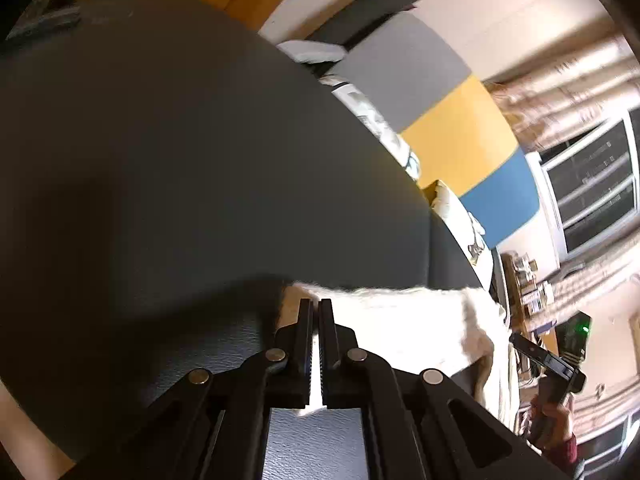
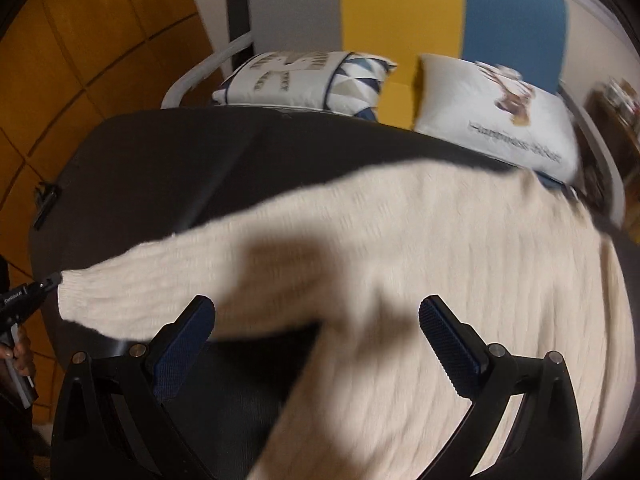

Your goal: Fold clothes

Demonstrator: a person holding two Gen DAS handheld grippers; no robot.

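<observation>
We held a cream knitted sweater (image 2: 420,264) spread across the dark tabletop (image 2: 168,168), its body lying toward the right of the right wrist view and one sleeve stretched out to the left edge of the table. Our left gripper (image 1: 316,304) had its jaws closed on the cuff end of that sleeve, a strip of pale knit showing in the thin slot between the fingers; in the right wrist view the same gripper (image 2: 51,280) met the cuff at the far left. Our right gripper (image 2: 316,312) hung above the sweater with its blue-padded fingers (image 2: 452,344) spread wide apart and nothing between them, its shadow falling on the knit. Beyond the table's far edge lay two printed cushions (image 2: 304,76), against a wall panelled in grey, yellow and blue.
</observation>
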